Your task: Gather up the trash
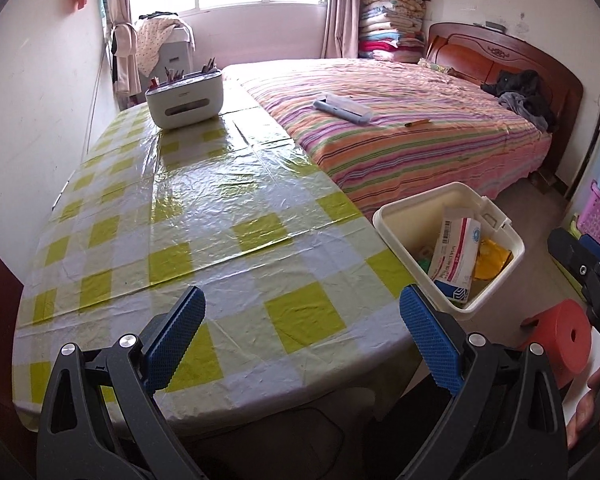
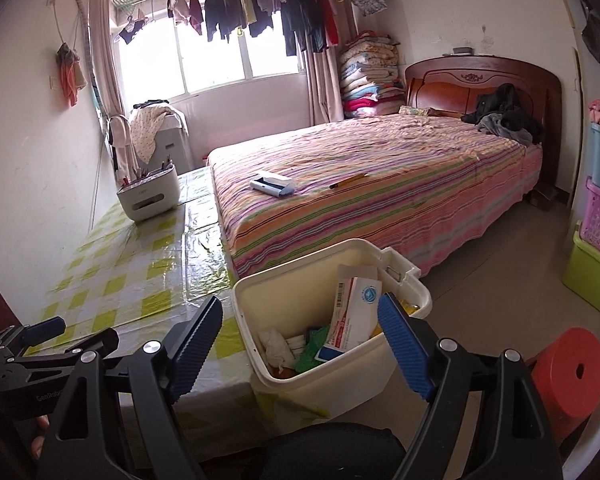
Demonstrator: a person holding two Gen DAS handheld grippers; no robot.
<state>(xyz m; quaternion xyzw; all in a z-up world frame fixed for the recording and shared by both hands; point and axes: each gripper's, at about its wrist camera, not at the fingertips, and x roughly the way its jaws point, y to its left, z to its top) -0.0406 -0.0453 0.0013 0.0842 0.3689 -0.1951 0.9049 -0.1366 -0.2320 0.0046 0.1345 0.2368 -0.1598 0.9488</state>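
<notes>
Trash bin (image 2: 300,376): your cream bin stands just off the table's near right corner, lid up at its far side.
Contents: a red-and-white carton (image 2: 356,320) leans upright inside, above crumpled white tissue (image 2: 276,346), green scraps and something yellow.
Right gripper (image 2: 300,344): your jaws stand wide with nothing between the blue pads; they hover on the near side of the bin, apart from it.
Left gripper (image 1: 302,340): your jaws gape over the near edge of the table, empty, the bin to their right.
Table (image 1: 204,216): a glossy yellow-and-white check cloth; on its far end sits a white desk organiser (image 1: 184,98) bristling with pencils.
Bed (image 1: 400,128): a striped cover carries a flat grey device and a pencil.
Floor, near right: a red stool (image 2: 568,372).
</notes>
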